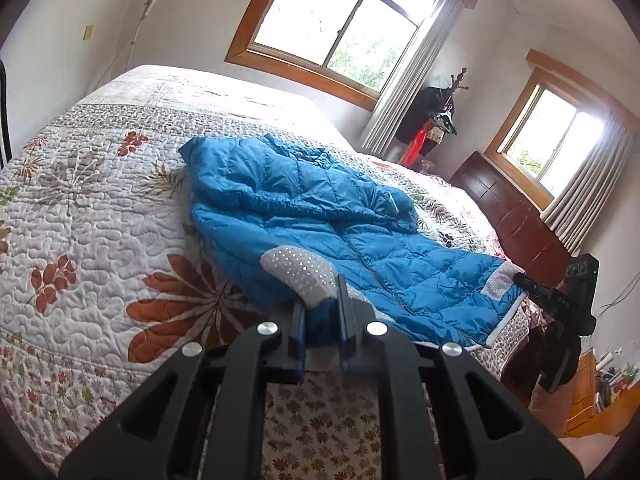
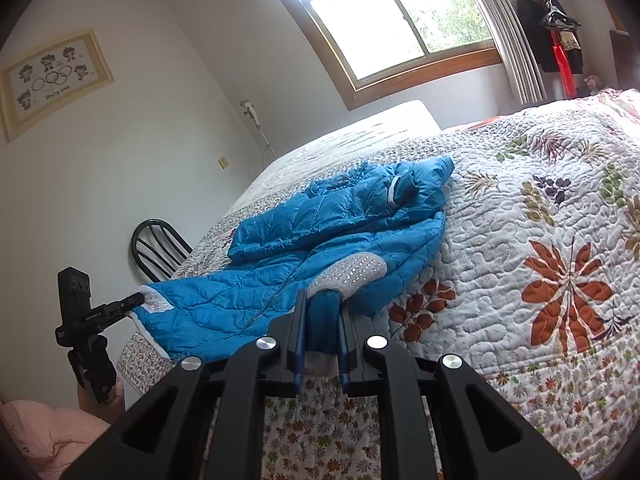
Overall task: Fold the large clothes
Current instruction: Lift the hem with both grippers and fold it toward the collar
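Note:
A blue quilted puffer jacket (image 1: 320, 216) lies spread on the bed, its sleeves folded across the body, its hem at the near edge. My left gripper (image 1: 320, 308) is shut on the hem corner by a white sequinned pocket patch (image 1: 296, 272). My right gripper (image 2: 322, 312) is shut on the other hem corner, next to its own sequinned patch (image 2: 352, 272). The jacket (image 2: 320, 224) runs away from it toward the headboard side. Each gripper shows in the other's view, the right one (image 1: 532, 284) and the left one (image 2: 124, 304), both at the hem.
The bed carries a white floral quilt (image 1: 100, 208). A dark wooden dresser (image 1: 512, 216) and a coat rack (image 1: 440, 120) stand beyond the bed's far side. A black chair (image 2: 160, 248) stands beside the bed. Windows sit in the far walls.

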Tool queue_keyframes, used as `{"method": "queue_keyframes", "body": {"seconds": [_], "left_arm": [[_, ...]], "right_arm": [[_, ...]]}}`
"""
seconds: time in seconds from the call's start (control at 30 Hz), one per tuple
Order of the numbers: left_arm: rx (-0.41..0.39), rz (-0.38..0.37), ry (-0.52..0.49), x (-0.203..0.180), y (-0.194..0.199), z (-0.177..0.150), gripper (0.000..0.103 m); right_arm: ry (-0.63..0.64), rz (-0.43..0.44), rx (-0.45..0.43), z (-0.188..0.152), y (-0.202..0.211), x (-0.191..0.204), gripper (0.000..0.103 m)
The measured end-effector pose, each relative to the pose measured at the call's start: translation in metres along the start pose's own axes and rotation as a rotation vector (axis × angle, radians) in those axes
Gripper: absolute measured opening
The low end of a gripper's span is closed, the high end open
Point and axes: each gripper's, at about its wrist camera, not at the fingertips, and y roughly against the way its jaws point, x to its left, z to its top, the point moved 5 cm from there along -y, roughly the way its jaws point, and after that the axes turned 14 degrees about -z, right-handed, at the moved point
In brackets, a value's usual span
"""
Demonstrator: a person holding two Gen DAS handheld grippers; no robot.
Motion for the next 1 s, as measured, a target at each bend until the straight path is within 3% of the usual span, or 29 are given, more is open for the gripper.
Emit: {"method": "queue_keyframes", "body": {"seconds": [0.3, 0.63, 0.83, 1.0], "left_arm": [[-0.035, 0.005, -0.020, 0.017, -0.030, 0.095, 0.011], [-0.017, 0.022, 0.127, 0.081, -0.108, 0.191, 0.012], [0.026, 0.091, 0.191, 0.132, -0.169, 0.226, 0.012], [0.103, 0.195, 0.228, 0.181, -0.225, 0.233, 0.014]], "right_arm": [[-0.010, 0.051, 0.012, 0.097, -0.040, 0.007, 0.012], [-0.126, 0.017, 0.134, 0.187, -0.147, -0.012, 0.012], [-0.178, -0.035, 0.201, 0.218, -0.219, -0.034, 0.012], [-0.227, -0.090, 0.265, 0.226, -0.286, -0.060, 0.012]]}}
